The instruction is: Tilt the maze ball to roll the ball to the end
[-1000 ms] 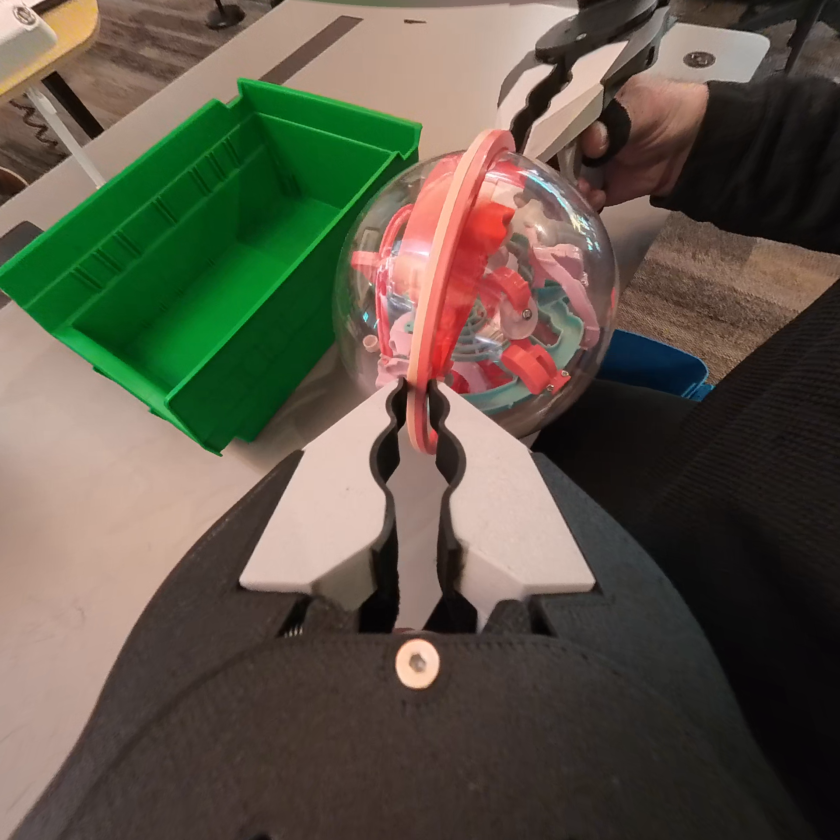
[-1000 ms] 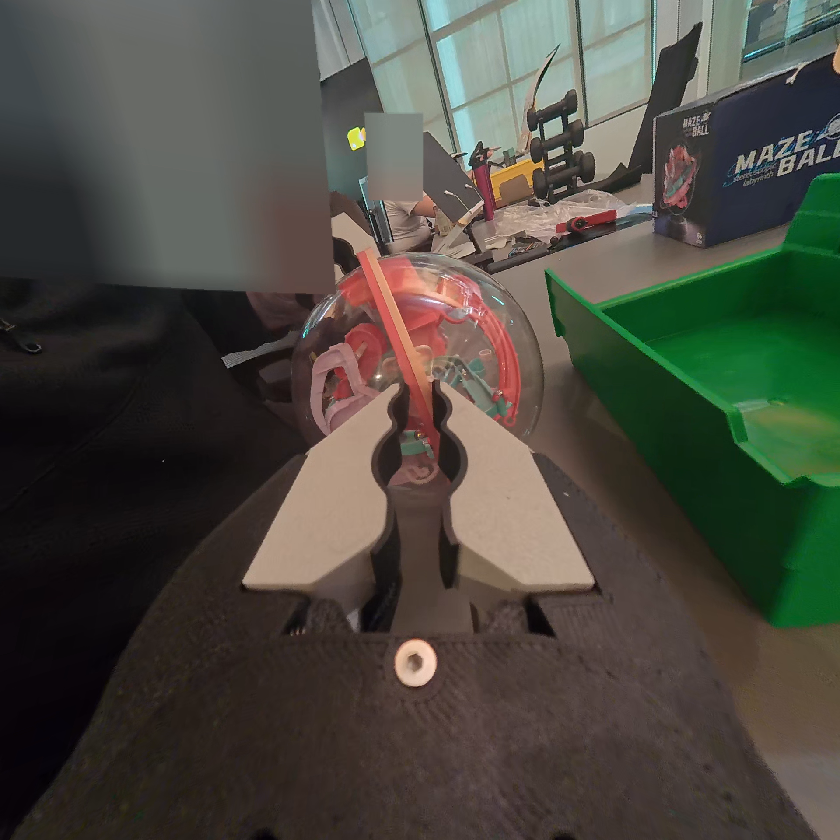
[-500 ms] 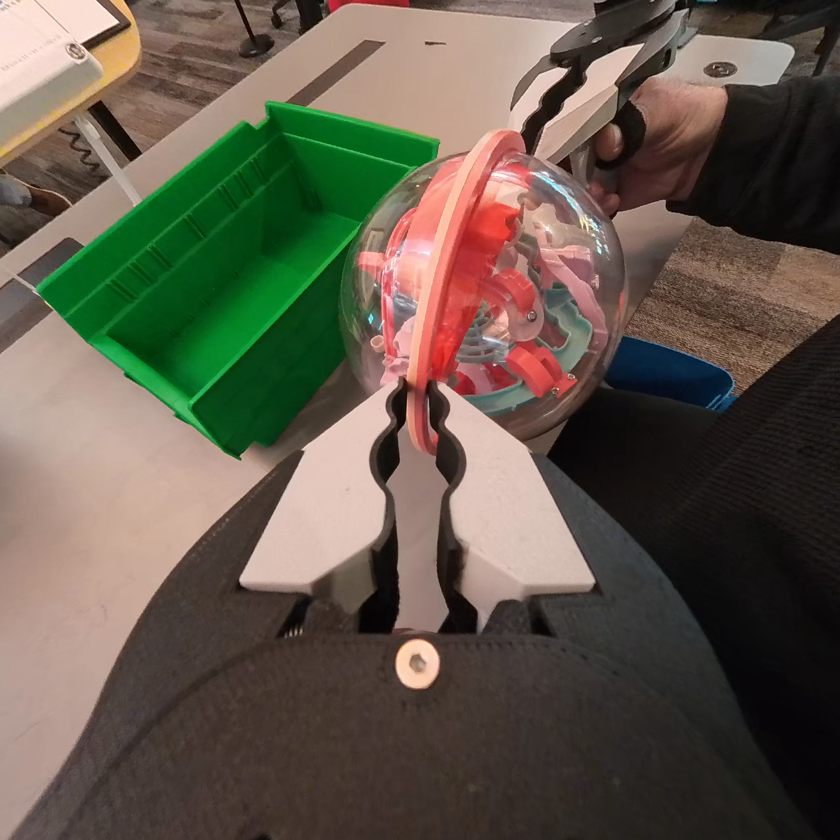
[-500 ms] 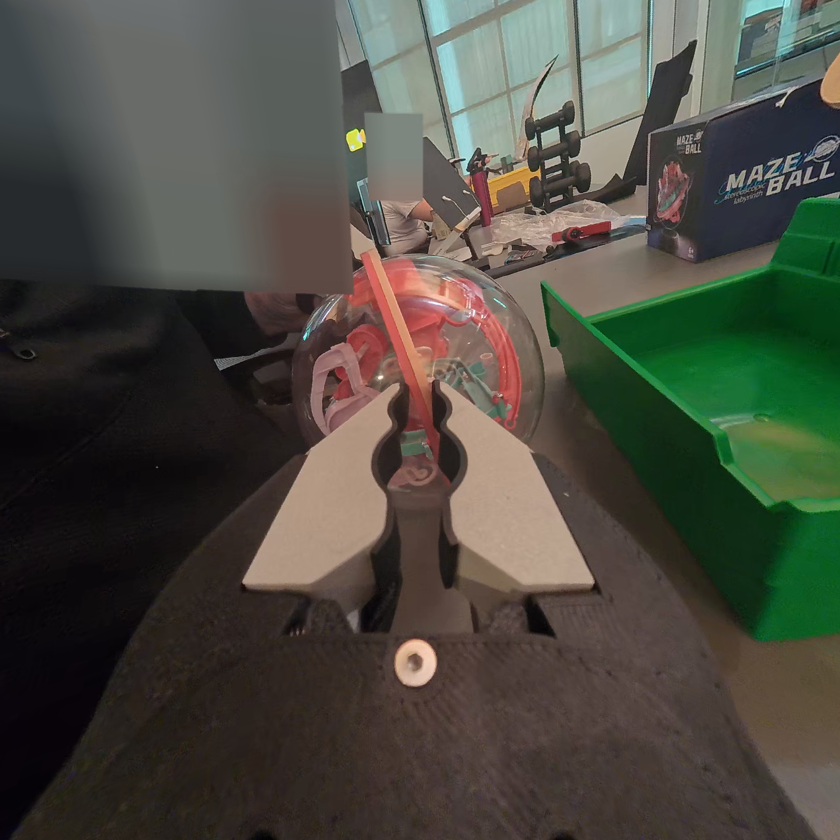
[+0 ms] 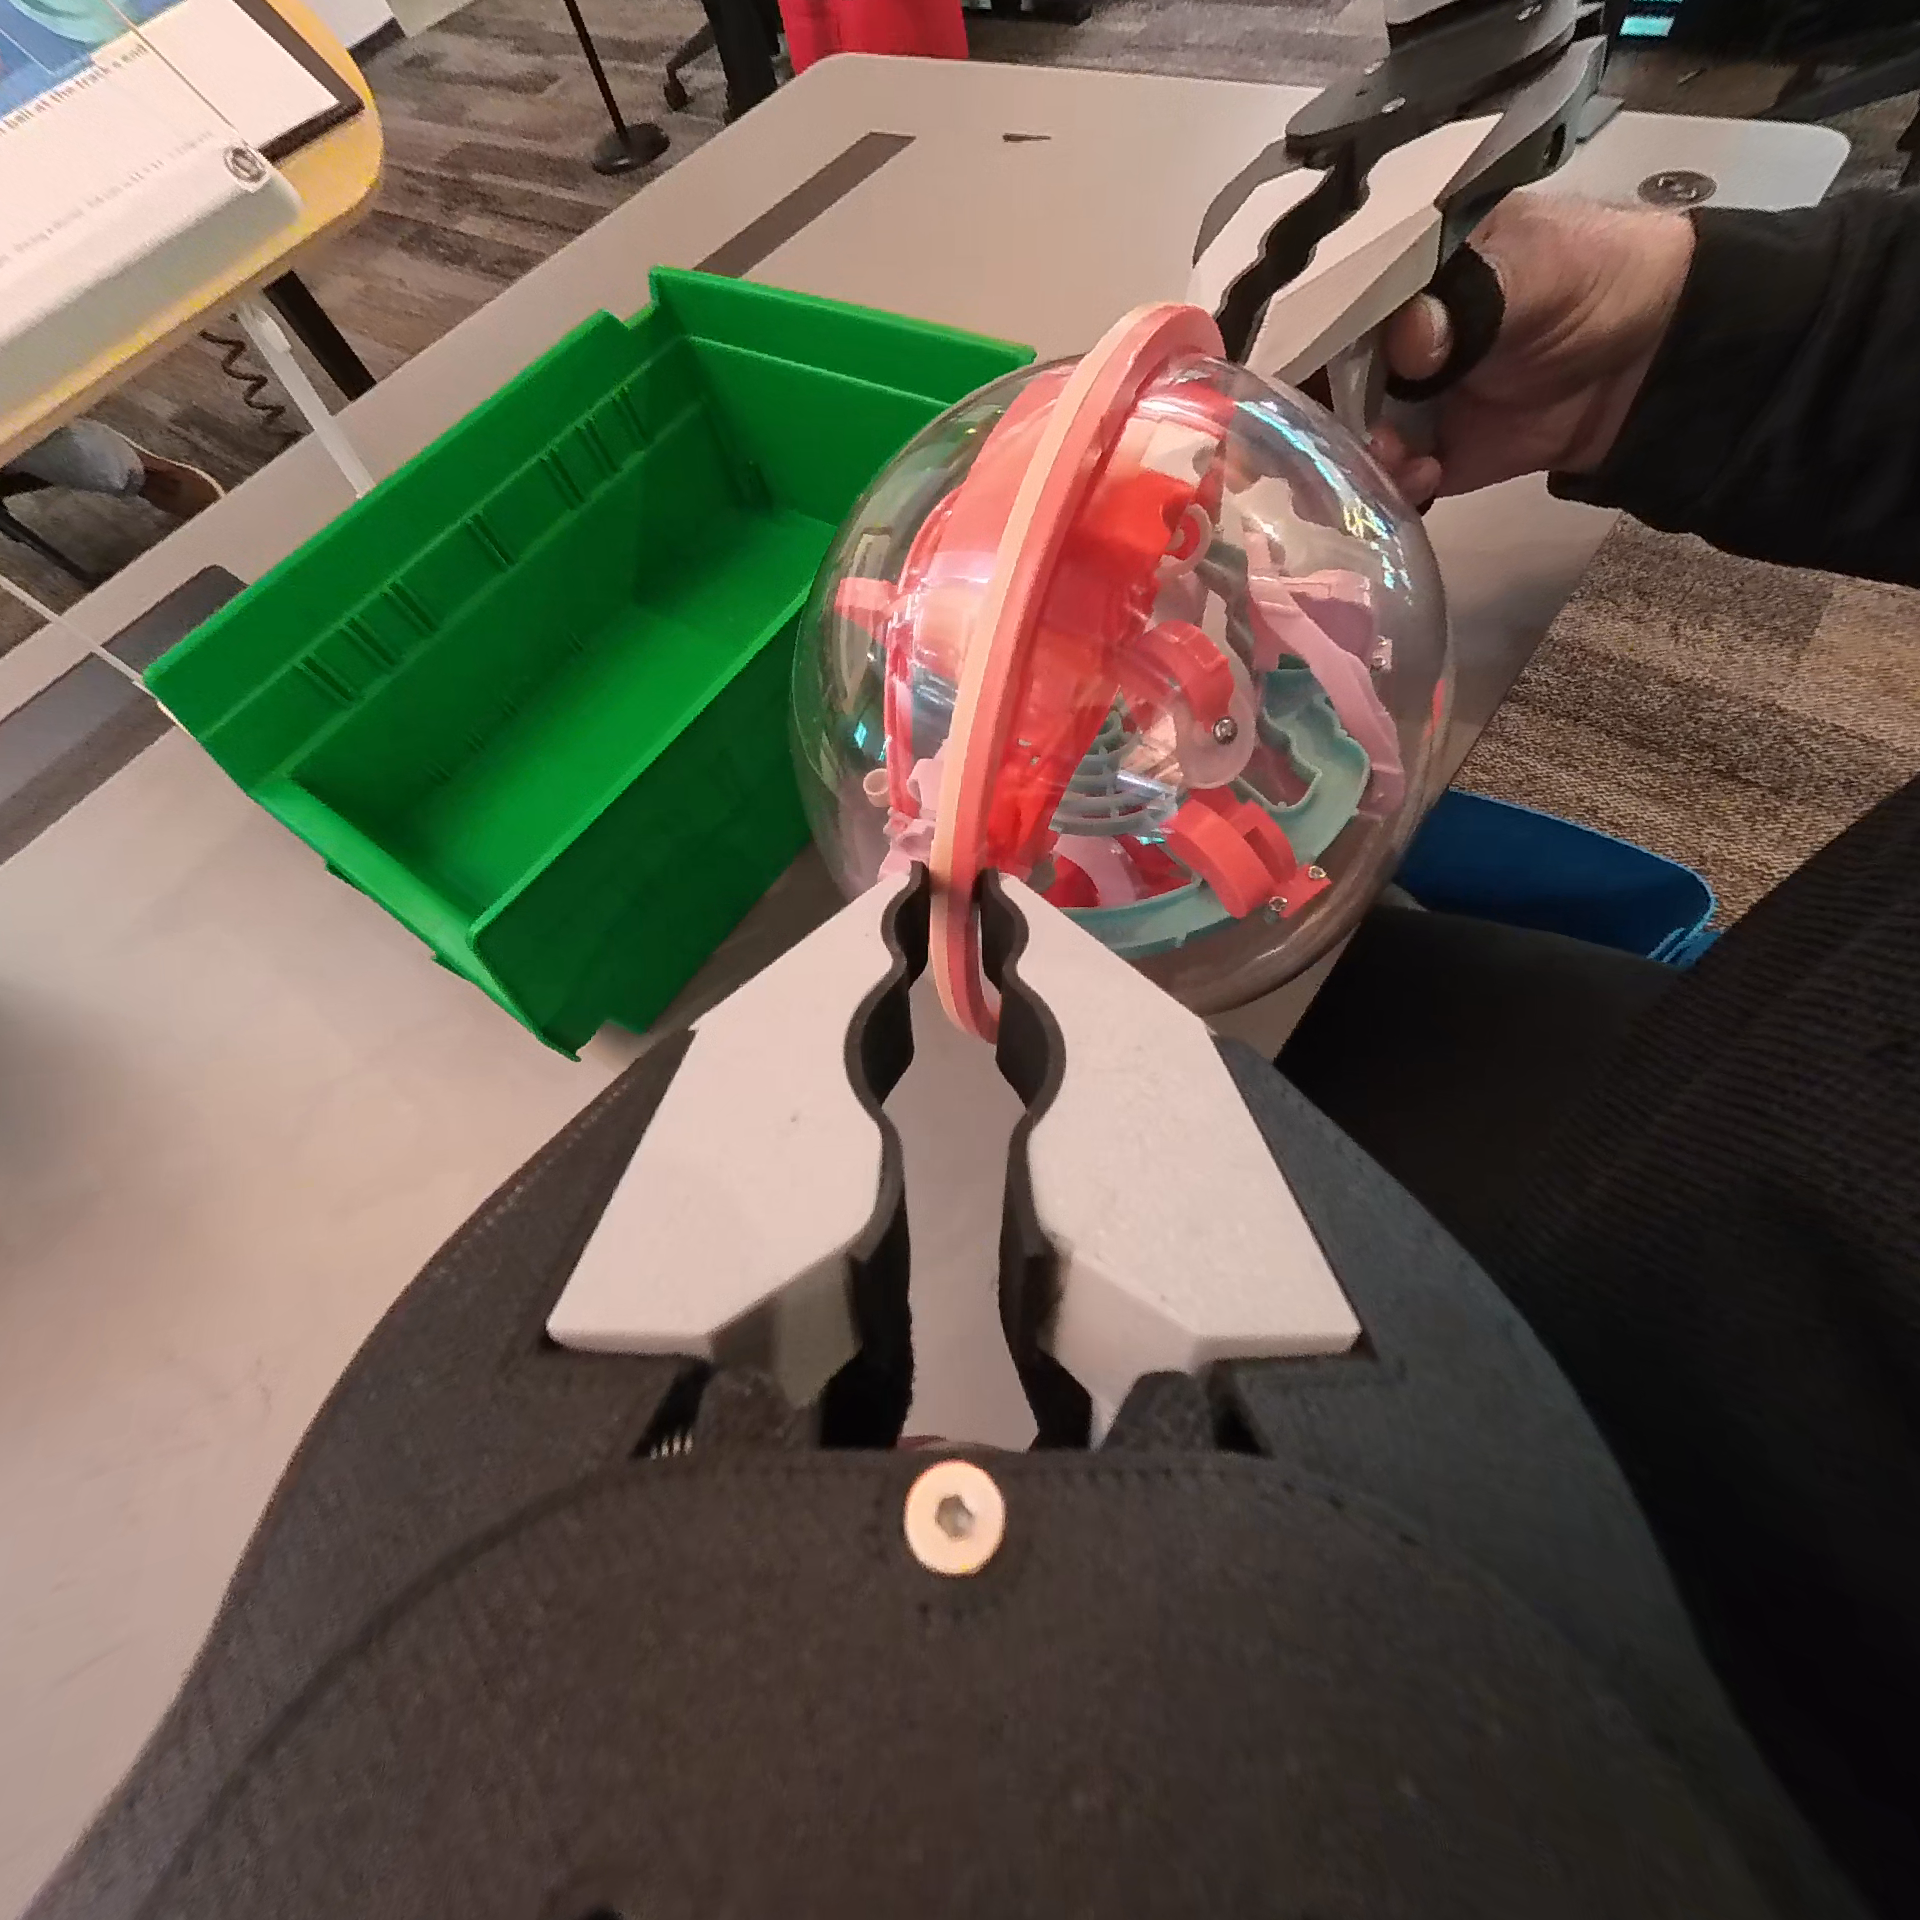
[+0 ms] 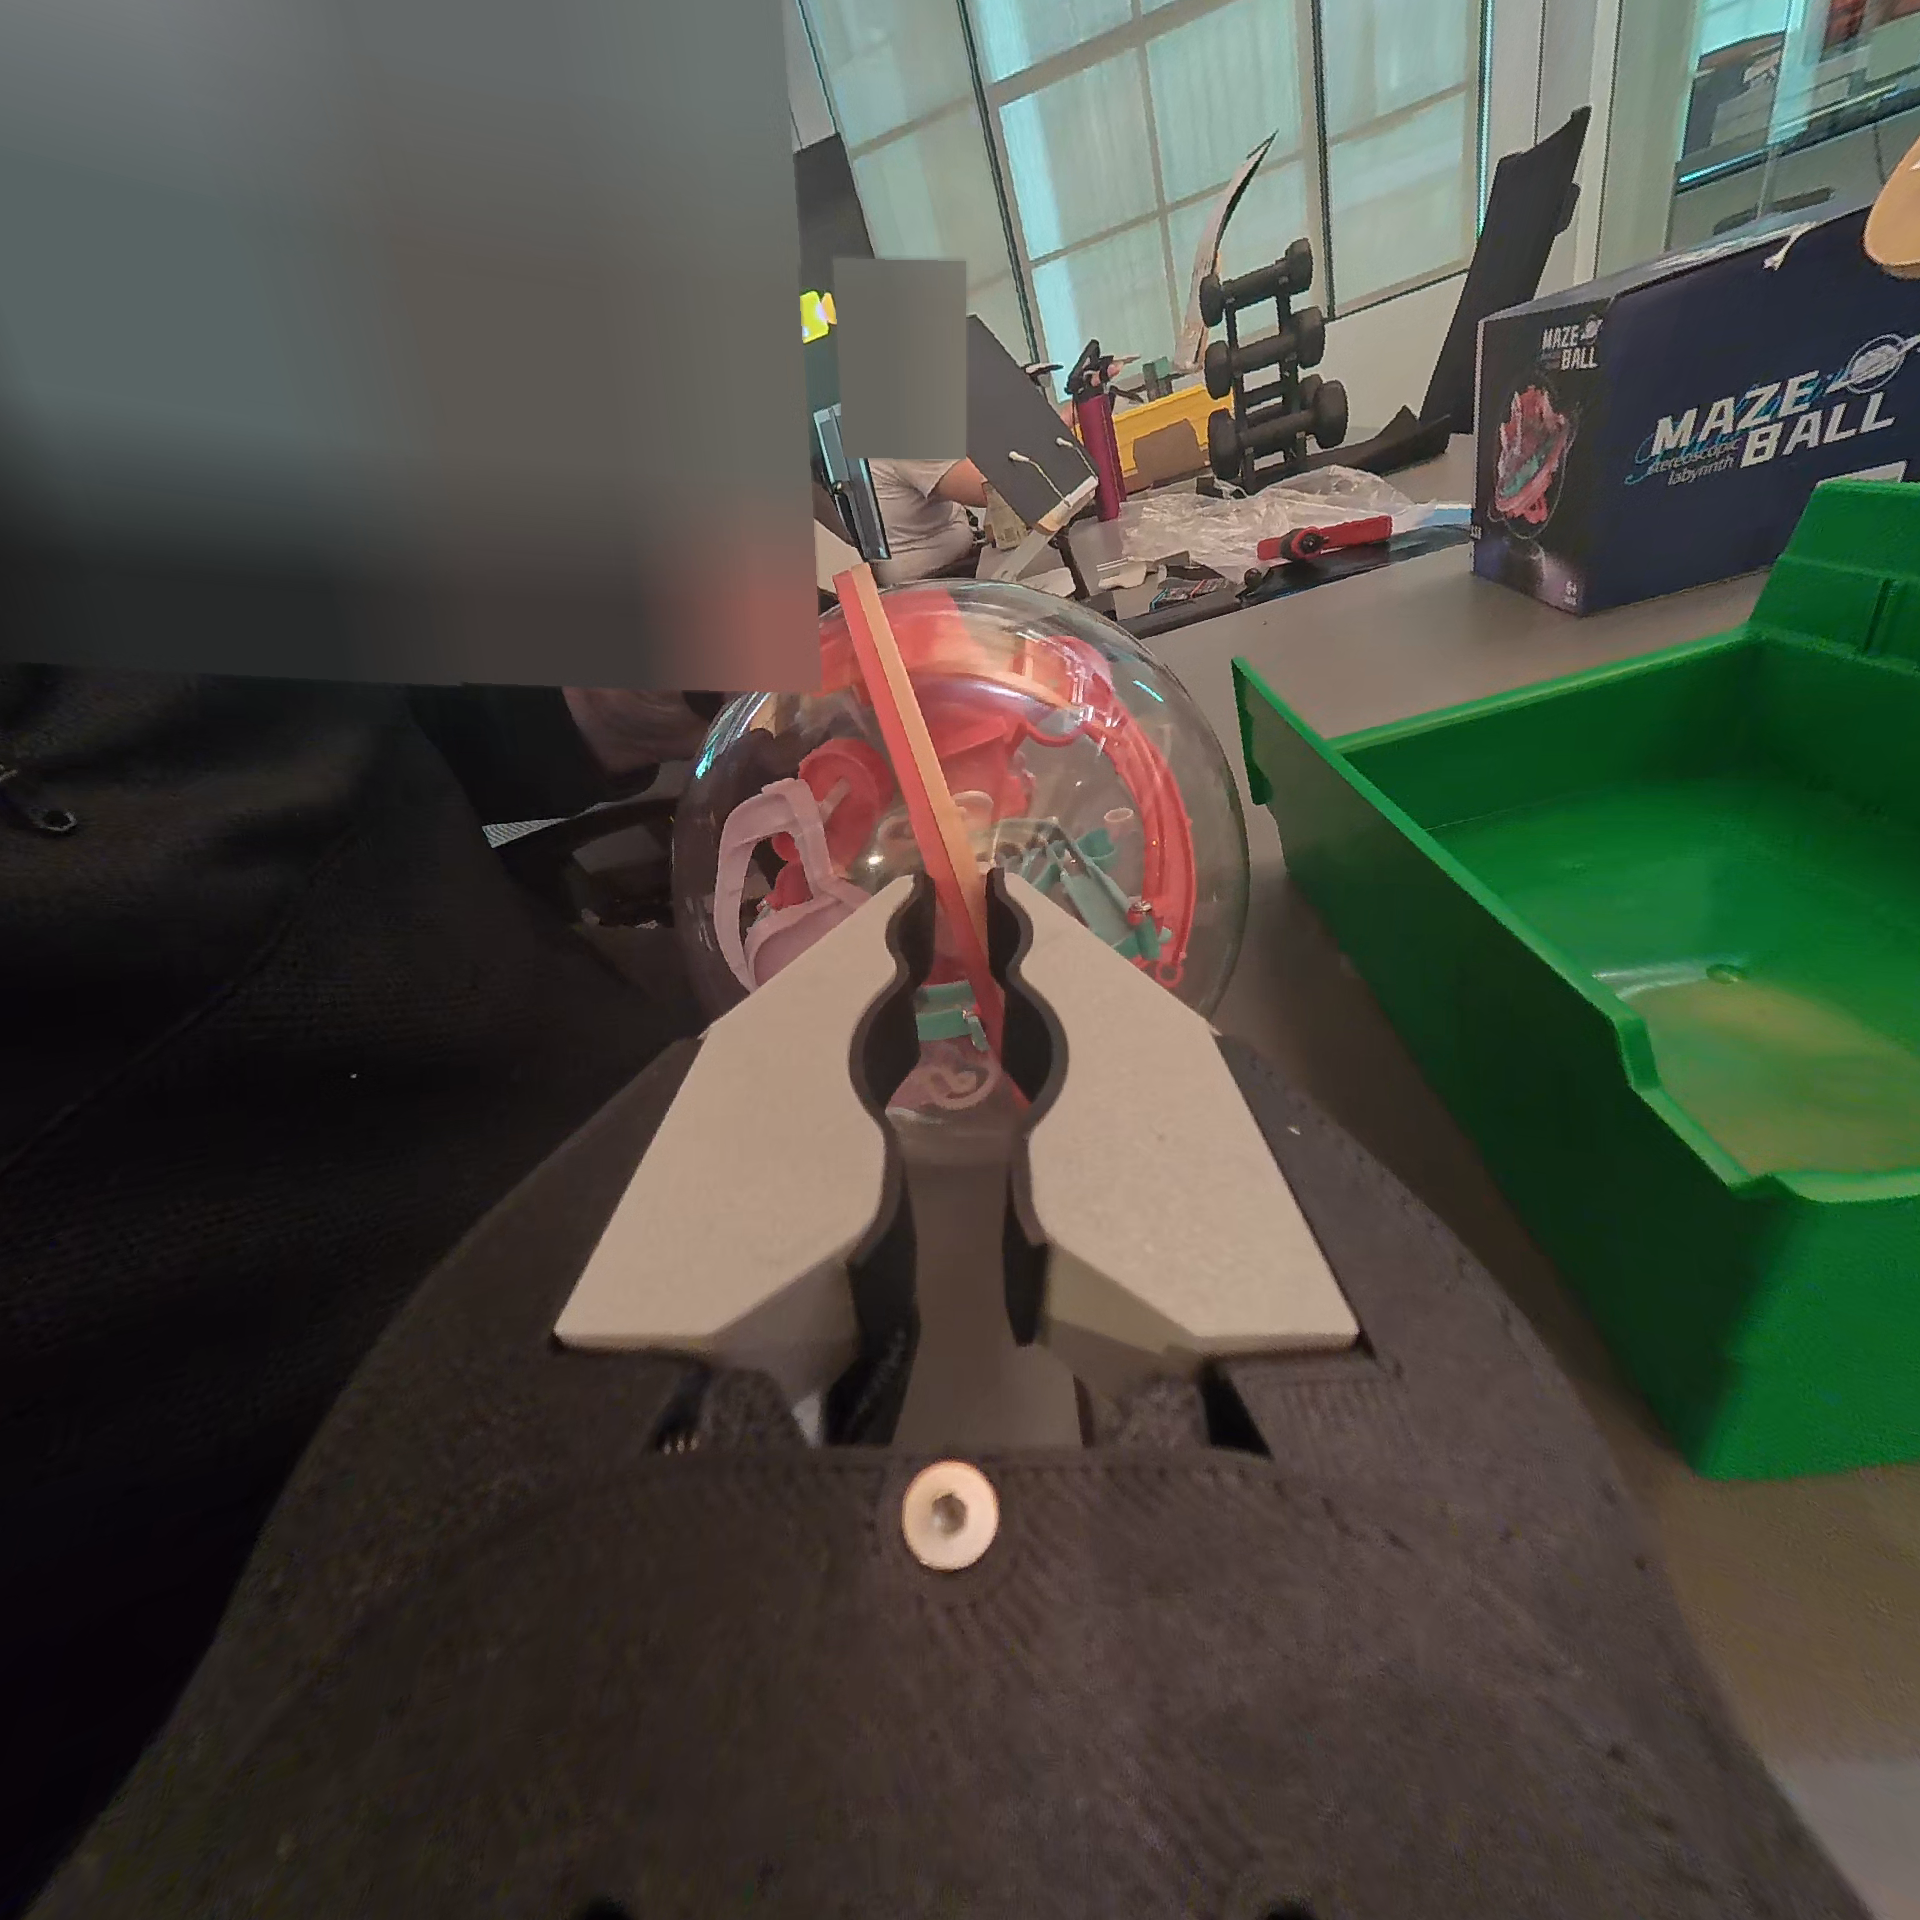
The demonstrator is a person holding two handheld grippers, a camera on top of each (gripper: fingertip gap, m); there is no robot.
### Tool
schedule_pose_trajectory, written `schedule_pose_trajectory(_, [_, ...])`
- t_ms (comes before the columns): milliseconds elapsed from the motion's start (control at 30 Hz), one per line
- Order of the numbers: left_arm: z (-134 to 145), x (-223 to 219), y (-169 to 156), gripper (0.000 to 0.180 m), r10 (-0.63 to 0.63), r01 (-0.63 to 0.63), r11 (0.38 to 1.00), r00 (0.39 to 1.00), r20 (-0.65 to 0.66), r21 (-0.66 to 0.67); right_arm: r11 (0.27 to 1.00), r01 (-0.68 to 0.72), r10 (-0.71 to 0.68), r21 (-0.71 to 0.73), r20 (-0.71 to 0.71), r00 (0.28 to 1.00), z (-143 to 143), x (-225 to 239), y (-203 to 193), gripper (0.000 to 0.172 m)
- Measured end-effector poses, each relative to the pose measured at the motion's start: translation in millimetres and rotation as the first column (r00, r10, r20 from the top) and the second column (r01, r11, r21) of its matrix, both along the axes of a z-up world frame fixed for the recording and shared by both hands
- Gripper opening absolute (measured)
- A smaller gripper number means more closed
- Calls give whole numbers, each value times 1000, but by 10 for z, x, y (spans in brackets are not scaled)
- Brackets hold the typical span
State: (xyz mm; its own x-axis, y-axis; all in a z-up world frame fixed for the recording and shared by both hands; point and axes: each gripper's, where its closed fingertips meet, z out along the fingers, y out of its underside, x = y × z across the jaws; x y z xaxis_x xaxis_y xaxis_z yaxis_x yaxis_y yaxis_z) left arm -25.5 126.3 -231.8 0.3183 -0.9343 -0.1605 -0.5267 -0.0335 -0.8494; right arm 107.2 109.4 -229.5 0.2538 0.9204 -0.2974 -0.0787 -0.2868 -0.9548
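We are gripping the clear plastic maze ball, packed with red, pink and teal tracks, by its pink-and-red rim, the left gripper and right gripper both clamping it narrowly beside a green plastic bin.

Left gripper jaws clamp the maze ball rim.

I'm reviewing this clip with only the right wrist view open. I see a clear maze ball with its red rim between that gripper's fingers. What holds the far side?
Observer: The left gripper has its fingers shut on the red rim of the maze ball, on the side opposite the right gripper.
Operator: Is the ball resting on anything?
Observer: From the left wrist view it hangs clear beyond the table edge, carried by the rim alone.
Operator: Anything under it?
Observer: A blue object sits lower down, beside the person's dark clothing.
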Motion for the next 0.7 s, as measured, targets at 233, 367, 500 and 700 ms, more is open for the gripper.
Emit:
schedule_pose_trajectory(233, [62,2,24,7,5,-5,1000,1000,1,25,1000,5,-5,8,-13,1000,7,1,10,9])
schedule_pose_trajectory(367, [84,-2,37,7,-2,2,999,1000,-12,51,1000,8,-7,22,-16,1000,20,-2,12,9])
schedule_pose_trajectory(500, [110,4,51,7,-5,5,998,1000,-13,67,999,13,-13,31,-15,1000,34,2,19,9])
schedule_pose_trajectory(700, [125,8,73,7,-1,2,997,1000,-8,82,999,17,-16,35,-13,1000,48,5,20,9])
